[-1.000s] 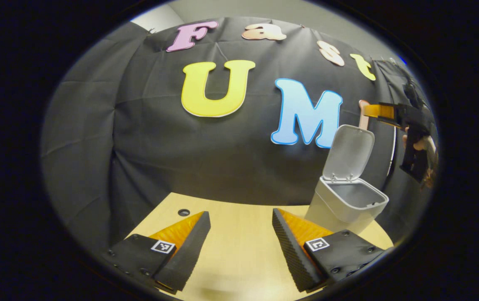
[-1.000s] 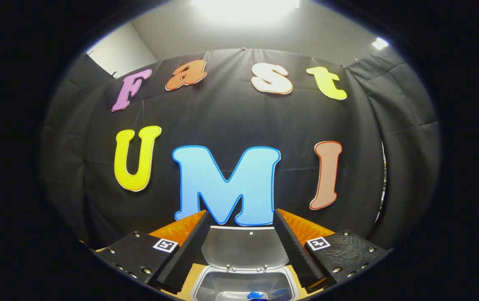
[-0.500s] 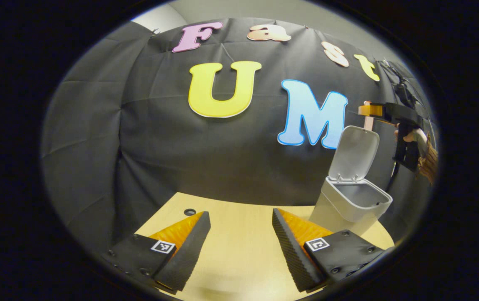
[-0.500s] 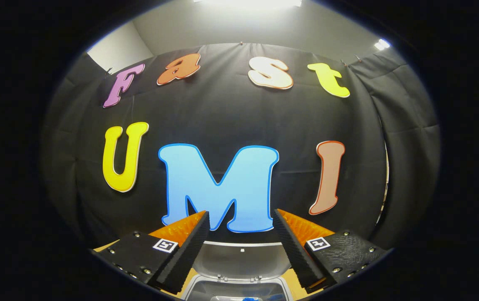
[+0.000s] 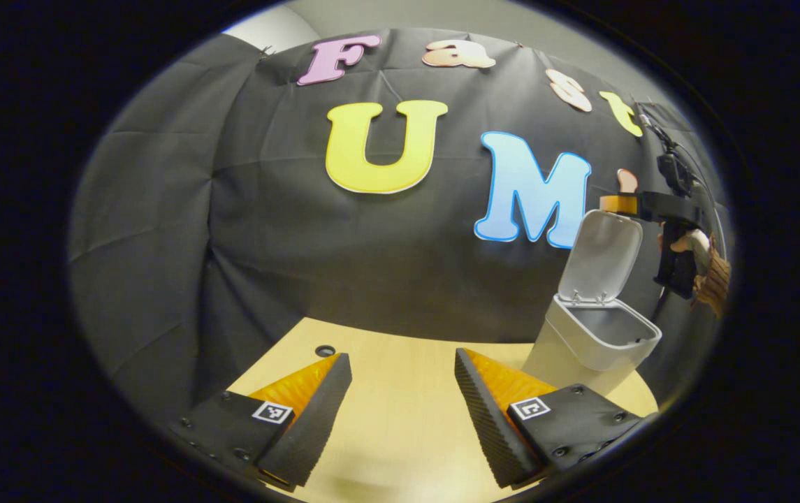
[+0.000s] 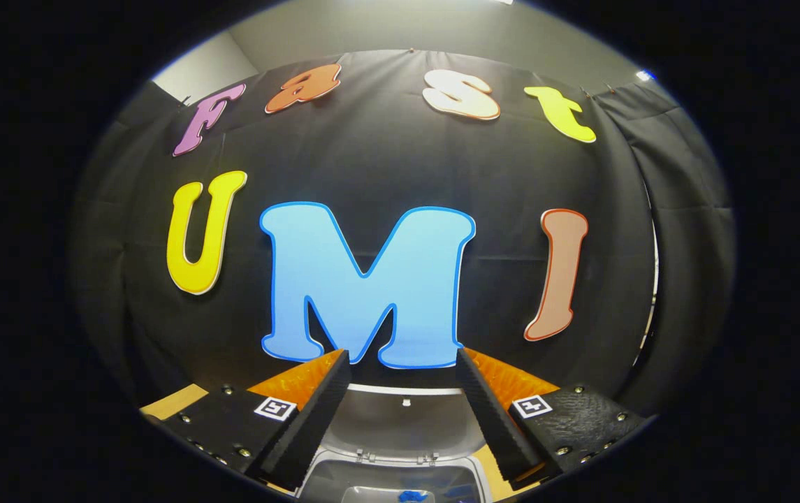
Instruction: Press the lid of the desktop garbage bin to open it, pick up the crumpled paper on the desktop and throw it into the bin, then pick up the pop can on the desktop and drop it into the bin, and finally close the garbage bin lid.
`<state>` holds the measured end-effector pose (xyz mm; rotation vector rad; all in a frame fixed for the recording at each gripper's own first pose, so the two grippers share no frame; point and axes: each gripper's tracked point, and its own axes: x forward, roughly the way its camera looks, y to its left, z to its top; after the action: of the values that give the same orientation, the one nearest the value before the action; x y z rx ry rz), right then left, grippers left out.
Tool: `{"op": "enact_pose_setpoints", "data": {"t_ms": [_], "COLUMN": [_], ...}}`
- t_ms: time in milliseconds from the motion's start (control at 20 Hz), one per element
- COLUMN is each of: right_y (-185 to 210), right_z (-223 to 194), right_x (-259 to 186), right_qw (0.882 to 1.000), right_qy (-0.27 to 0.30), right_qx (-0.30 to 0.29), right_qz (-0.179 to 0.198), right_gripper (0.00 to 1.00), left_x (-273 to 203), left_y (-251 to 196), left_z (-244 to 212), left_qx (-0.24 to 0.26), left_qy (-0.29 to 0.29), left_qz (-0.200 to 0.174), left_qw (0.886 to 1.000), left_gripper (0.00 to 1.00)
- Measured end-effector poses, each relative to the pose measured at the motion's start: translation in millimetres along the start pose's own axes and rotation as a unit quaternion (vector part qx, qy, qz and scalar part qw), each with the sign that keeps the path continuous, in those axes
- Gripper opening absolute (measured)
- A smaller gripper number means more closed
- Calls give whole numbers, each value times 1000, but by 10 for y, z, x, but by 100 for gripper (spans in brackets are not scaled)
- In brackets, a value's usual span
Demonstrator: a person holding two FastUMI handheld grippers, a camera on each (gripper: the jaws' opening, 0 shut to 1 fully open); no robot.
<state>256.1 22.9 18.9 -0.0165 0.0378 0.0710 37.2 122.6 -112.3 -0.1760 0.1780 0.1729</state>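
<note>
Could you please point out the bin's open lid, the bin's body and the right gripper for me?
lid (image 5: 599, 253), left gripper view, on its raised inner face.
bin (image 5: 585, 346), left gripper view, on its outer front wall.
right gripper (image 6: 403, 363), right gripper view, midway between its fingertips.

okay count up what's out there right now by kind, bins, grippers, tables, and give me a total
Garbage bin, lid raised: 1
Grippers: 2, left gripper and right gripper, both open and empty
Table: 1
Total: 4

Bare pale wooden worktop (image 5: 400, 412), grey plastic desktop bin (image 5: 599, 342) near its right edge, upright lid (image 5: 601, 255) blocking behind the opening
</note>
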Motion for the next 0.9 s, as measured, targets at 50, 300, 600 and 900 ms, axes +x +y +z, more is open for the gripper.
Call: {"op": "enact_pose_setpoints", "data": {"t_ms": [50,300,600,900], "right_y": [7,22,47,76], "right_z": [-16,-95,-232,-431], "right_x": [-33,-277,-569,-835], "right_qw": [1000,1000,999,998], "right_qy": [3,13,25,42], "right_qx": [2,8,14,23], "right_qz": [3,16,25,30], "right_gripper": [96,97,97,97], "left_x": [7,26,-18,-92], "left_y": [-24,-228,-430,-497], "left_z": [-5,17,18,27], "left_qx": [1,14,18,20], "left_qy": [-1,-5,-9,-10], "left_qz": [-1,-20,-42,-51], "left_qw": [1000,1000,999,998], "left_gripper": [99,99,97,98]}}
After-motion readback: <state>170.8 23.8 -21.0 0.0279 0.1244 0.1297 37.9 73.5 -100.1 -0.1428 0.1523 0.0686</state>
